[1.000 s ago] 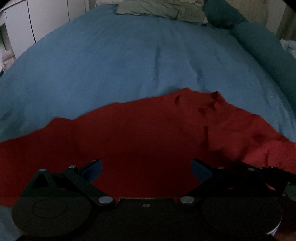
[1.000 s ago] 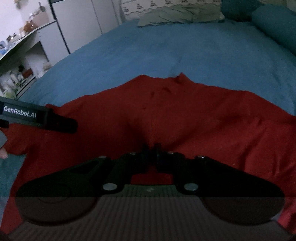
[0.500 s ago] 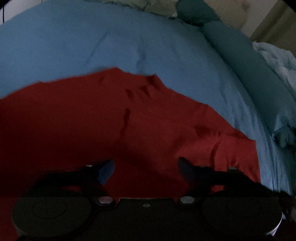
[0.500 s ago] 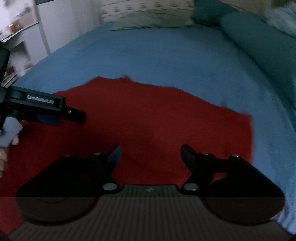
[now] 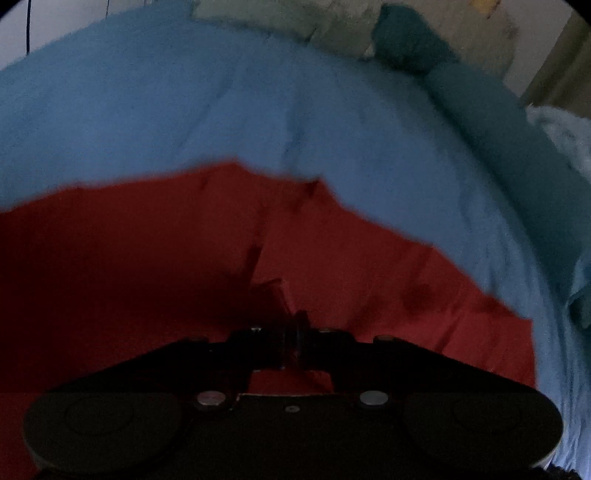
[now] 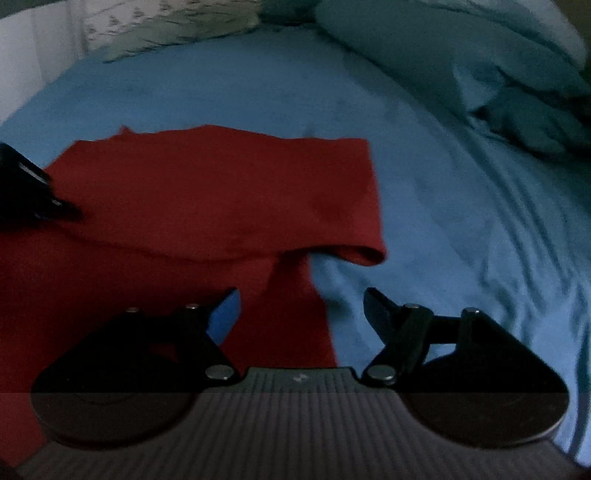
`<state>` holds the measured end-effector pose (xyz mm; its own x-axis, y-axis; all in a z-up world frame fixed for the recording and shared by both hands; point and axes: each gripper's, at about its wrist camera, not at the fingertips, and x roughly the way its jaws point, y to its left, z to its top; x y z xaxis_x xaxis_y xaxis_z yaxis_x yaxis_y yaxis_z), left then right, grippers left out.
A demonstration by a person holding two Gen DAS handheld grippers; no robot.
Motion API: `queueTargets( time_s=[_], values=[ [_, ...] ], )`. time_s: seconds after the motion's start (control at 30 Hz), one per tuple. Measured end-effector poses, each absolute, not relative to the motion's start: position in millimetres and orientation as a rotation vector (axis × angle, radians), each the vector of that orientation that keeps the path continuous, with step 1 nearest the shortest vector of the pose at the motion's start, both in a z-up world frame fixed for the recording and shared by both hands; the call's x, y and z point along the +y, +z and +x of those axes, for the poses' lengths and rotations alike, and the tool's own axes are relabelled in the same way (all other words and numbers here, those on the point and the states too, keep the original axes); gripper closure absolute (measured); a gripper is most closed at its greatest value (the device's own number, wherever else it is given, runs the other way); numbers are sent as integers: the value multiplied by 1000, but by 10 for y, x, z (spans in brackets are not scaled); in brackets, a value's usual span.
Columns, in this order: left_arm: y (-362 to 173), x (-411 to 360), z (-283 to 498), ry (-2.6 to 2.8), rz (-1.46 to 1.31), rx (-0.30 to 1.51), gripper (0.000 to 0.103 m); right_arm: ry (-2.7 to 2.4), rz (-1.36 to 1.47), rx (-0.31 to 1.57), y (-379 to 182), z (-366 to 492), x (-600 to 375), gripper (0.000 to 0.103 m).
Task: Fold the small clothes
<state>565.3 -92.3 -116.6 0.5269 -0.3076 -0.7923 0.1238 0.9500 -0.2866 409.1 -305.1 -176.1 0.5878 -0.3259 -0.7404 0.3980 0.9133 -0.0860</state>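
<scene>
A red garment (image 5: pixel 147 251) lies spread on the blue bedsheet (image 5: pixel 221 110). My left gripper (image 5: pixel 293 325) is shut on a small raised pinch of the red cloth near its middle crease. In the right wrist view the red garment (image 6: pixel 221 192) shows a folded upper layer with a rolled right edge and a strip running down toward me. My right gripper (image 6: pixel 301 299) hangs over that strip at the garment's right edge. Its jaws are opening wide, the cloth lying below them with neither pad pressing on it. The left gripper (image 6: pixel 33 192) shows as a dark shape at the left edge.
Teal pillows (image 6: pixel 443 48) and bunched bedding line the right side of the bed. A grey-green heap of clothes (image 5: pixel 277 18) lies at the far end. White cupboards (image 6: pixel 29 55) stand beyond the bed at the left. Bare blue sheet (image 6: pixel 461 240) stretches right of the garment.
The left gripper went from wide open to shut, pinching the red cloth. The right gripper let go of the cloth, opened wide and swung right to the garment's edge.
</scene>
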Motion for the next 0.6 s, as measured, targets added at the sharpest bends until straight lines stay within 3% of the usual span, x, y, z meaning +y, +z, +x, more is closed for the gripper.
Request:
queueTargets(
  time_s=[0.27, 0.6],
  values=[
    [-344, -329, 5466, -139, -165, 695, 98, -445, -6, 814, -1981, 4569, -3042, 8],
    [-818, 302, 5133, 34, -170, 735, 98, -395, -126, 821, -1960, 4746, -3274, 7]
  ],
)
